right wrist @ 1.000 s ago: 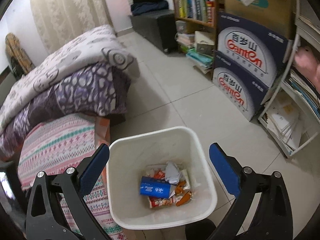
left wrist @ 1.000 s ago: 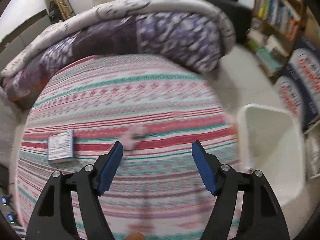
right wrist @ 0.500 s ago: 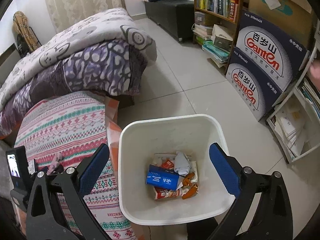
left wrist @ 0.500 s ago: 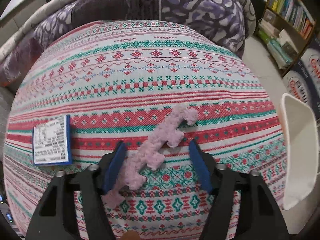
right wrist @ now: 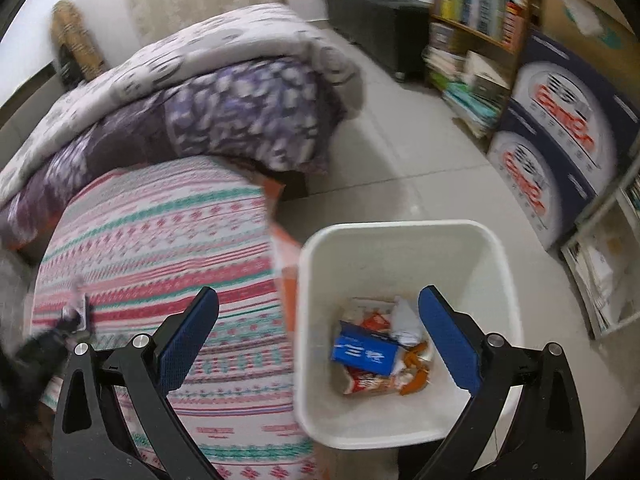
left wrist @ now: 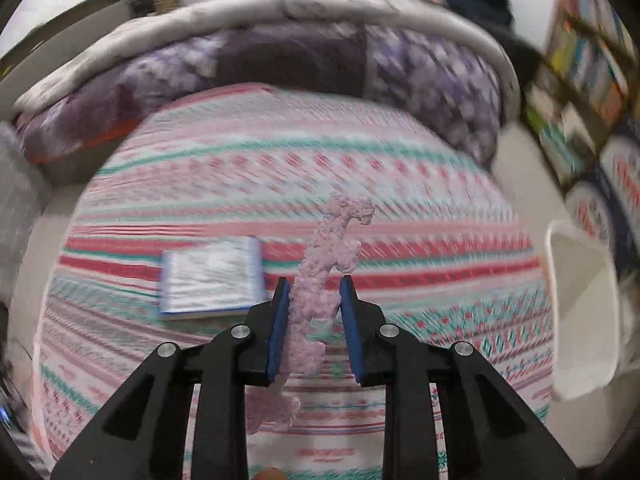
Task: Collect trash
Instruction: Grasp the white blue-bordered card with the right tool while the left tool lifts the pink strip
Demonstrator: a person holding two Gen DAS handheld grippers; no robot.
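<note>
My left gripper [left wrist: 312, 304] is shut on a pink fuzzy strip of trash [left wrist: 324, 268] and holds it above the striped bed cover [left wrist: 240, 168]; the strip sticks up past the fingertips and hangs down below them. A small blue-edged white box [left wrist: 212, 278] lies on the cover to the left of it. The white trash bin [right wrist: 404, 240] stands on the floor beside the bed, with a blue box [right wrist: 364, 354] and several wrappers inside; its edge also shows in the left wrist view [left wrist: 580, 312]. My right gripper [right wrist: 320, 328] is open and empty above the bin's near left rim.
Folded purple and grey quilts [right wrist: 200, 92] are piled at the far end of the bed. Blue and white cartons [right wrist: 560, 144] and a bookshelf [right wrist: 476, 12] stand along the right wall. Tiled floor [right wrist: 420, 168] lies between the bed and the cartons.
My left gripper has closed on the pink strip and lifted it off the bed cover. The right wrist view has swung left, so more of the bed shows beside the bin.
</note>
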